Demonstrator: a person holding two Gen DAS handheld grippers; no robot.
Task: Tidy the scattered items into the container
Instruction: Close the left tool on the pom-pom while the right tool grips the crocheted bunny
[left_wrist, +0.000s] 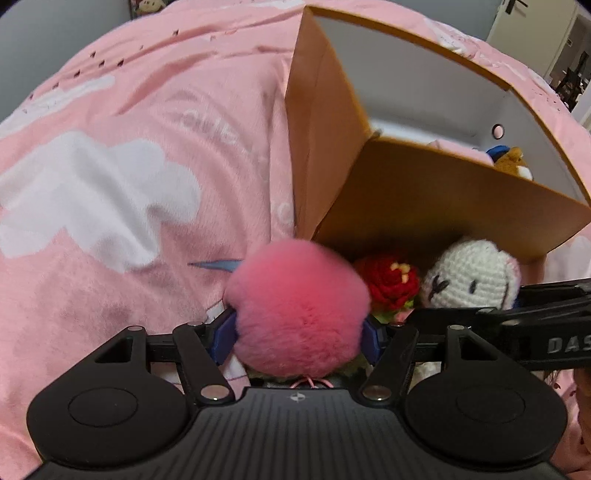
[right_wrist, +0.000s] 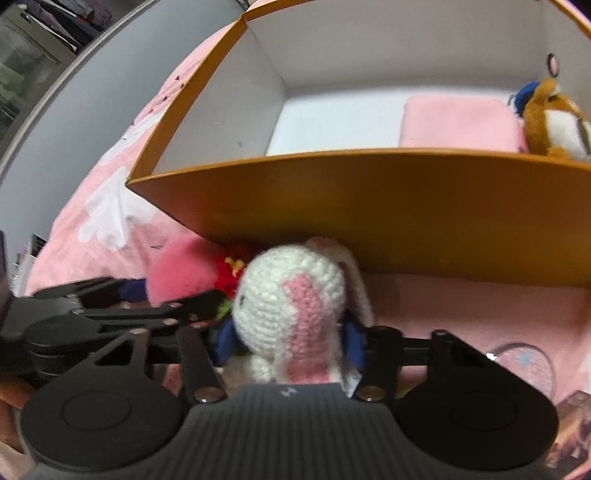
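Observation:
My left gripper (left_wrist: 298, 334) is shut on a fluffy pink pompom (left_wrist: 297, 304), held just in front of the orange cardboard box (left_wrist: 436, 206). My right gripper (right_wrist: 290, 338) is shut on a white and pink crochet bunny (right_wrist: 291, 306), also close before the box's near wall (right_wrist: 369, 210). The bunny shows in the left wrist view (left_wrist: 471, 275) to the right of the pompom. A red crochet flower (left_wrist: 391, 282) sits between the two toys, against the box. Inside the box lie a pink cloth (right_wrist: 458, 122) and a brown plush toy (right_wrist: 554, 118).
Everything rests on a pink bedspread with white clouds (left_wrist: 110, 184). The left gripper's black body (right_wrist: 92, 314) shows at the left of the right wrist view. A grey wall (right_wrist: 92, 103) runs behind the bed.

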